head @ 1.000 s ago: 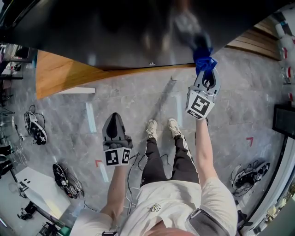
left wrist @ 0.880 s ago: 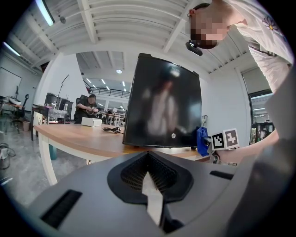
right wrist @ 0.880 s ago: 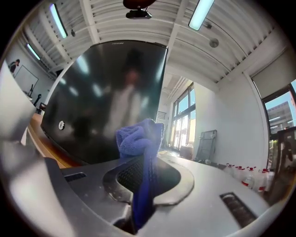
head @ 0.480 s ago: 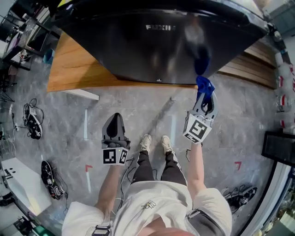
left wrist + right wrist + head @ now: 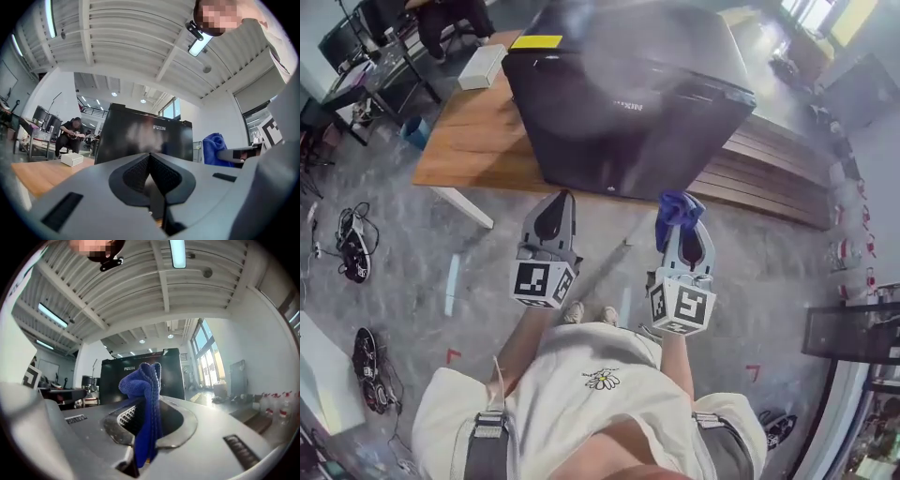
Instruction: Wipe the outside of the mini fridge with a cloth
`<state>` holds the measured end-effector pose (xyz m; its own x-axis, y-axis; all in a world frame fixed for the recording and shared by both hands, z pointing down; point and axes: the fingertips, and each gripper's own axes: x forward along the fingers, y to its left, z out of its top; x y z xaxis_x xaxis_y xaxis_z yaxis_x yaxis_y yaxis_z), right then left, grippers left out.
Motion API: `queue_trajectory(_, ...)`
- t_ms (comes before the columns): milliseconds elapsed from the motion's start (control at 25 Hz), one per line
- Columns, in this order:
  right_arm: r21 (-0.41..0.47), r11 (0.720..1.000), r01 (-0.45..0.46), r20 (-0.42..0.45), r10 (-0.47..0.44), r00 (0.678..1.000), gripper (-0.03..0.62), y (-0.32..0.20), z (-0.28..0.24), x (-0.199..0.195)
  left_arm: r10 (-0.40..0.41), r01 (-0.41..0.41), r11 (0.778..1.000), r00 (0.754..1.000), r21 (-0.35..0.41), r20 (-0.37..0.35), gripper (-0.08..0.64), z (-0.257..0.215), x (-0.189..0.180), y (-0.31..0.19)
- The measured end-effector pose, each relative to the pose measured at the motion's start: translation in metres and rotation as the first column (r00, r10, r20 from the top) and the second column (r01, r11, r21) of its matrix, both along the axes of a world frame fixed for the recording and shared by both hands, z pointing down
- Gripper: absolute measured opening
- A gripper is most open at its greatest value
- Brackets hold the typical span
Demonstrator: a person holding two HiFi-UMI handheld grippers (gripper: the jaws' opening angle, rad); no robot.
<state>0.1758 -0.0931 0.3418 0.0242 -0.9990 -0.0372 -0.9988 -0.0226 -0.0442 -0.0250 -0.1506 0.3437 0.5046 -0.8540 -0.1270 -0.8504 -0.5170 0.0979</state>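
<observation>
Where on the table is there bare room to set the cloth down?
Bare wood on the table left of the fridge, between the white box and the front edge. In front of the fridge only a narrow strip. The right gripper holds the cloth.

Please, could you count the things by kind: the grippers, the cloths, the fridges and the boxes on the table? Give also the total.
Grippers: 2, the left gripper and the right gripper
Blue cloth: 1
Mini fridge: 1
White box: 1
Total: 5
</observation>
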Motion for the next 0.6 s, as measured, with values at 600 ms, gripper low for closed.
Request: queue_trajectory(600,-0.009,0.996,0.090,0.006,-0.090,0.996,0.061,0.006,-0.006,-0.023,0.034,-0.031,0.999,0.996,0.041,-0.078,0.005,-0.032,0.000,0.011)
